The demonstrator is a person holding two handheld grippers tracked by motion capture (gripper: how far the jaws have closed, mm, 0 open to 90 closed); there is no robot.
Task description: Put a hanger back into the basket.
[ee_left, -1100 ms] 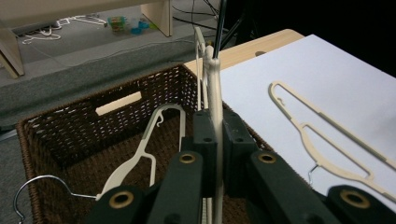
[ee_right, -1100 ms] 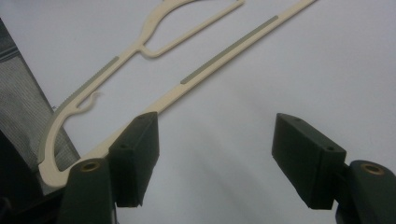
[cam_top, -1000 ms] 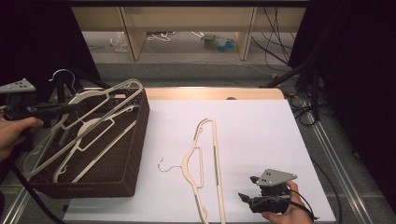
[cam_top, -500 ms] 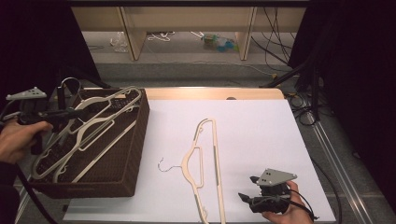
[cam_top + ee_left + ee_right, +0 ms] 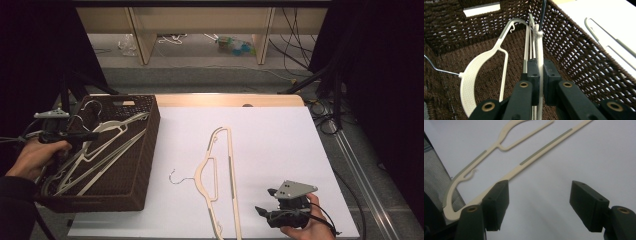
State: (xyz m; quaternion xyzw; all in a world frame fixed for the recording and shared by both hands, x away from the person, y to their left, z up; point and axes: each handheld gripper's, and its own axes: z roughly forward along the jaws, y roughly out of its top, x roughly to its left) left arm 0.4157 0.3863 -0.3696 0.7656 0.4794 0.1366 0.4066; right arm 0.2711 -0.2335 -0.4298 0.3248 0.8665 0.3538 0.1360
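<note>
At the left edge of the high view, the left gripper (image 5: 85, 135) reached over the dark woven basket (image 5: 145, 155), held by the person's left hand (image 5: 36, 157) coming in from the lower left. Its jaws were pinched tight on a white hanger (image 5: 107, 131) that lay slanted inside the basket among other pale hangers (image 5: 85, 172). From the left gripper view, the thin edge of that white hanger (image 5: 539, 57) ran straight up between the two black jaws, which pressed on it from both sides, and its dark metal hook rose at the top centre of the frame against the basket wall (image 5: 571, 50). To the left of the jaws in that view, a second white hanger (image 5: 477, 72) curved across the basket floor.

Toward the middle of the high view, a cream hanger (image 5: 220, 180) lay flat on the white tabletop (image 5: 280, 135), well apart from the basket, its wire hook pointing left.

At the lower right of the high view, the right gripper (image 5: 264, 214) rested low over the table in the person's right hand (image 5: 307, 225), just right of the cream hanger's lower end. In the right gripper view its jaws stood wide apart with nothing between them but bare tabletop (image 5: 579, 150); the cream hanger (image 5: 499, 160) crossed the upper left of that frame, passing behind the left jaw.
</note>
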